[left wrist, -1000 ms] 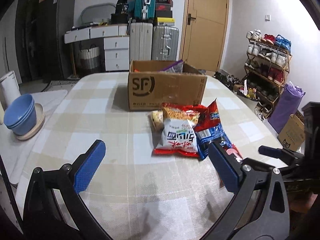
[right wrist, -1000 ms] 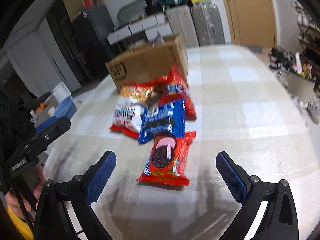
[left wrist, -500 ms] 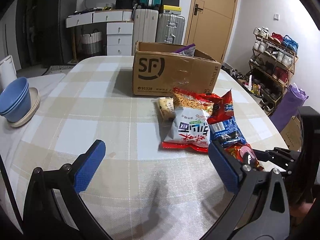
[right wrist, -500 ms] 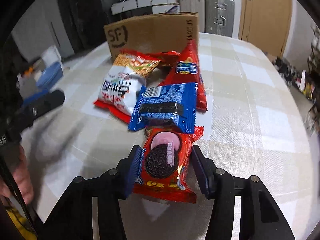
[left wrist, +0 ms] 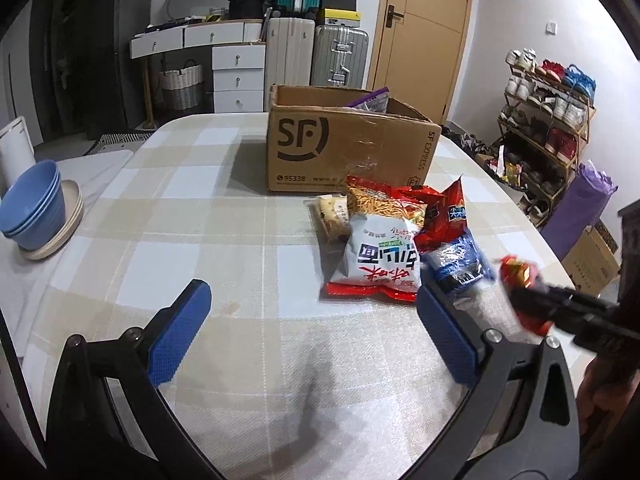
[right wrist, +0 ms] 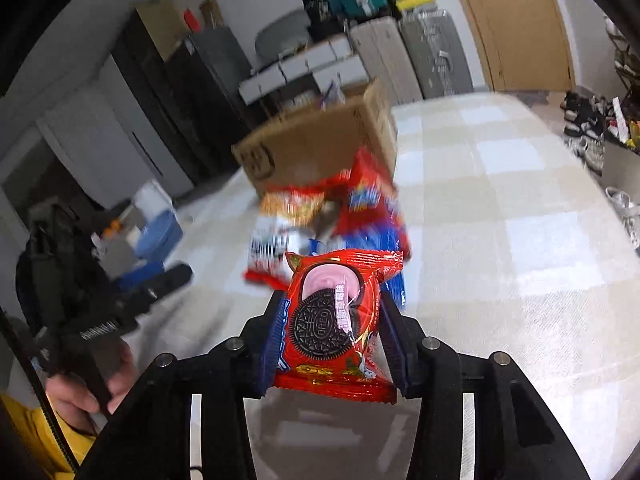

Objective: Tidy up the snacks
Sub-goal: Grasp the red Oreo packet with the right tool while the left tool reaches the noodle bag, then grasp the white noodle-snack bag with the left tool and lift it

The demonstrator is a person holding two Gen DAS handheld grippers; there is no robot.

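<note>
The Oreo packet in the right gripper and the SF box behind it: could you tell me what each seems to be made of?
Oreo packet: apparently thin plastic film, glossy, with crimped ends and wrinkles where the right gripper squeezes it. SF box: brown cardboard, matte, with raw open flaps; shiny strips on its front look like clear tape.

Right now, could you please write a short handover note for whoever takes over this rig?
Right gripper: shut on the red Oreo pack, lifted off the table.
Left gripper: open, empty, above the table.
Cardboard box: open, at the far end, a purple packet already inside.
Left: box the Oreo pack, then the noodle bag, blue pack, red packet and small biscuit pack.
</note>
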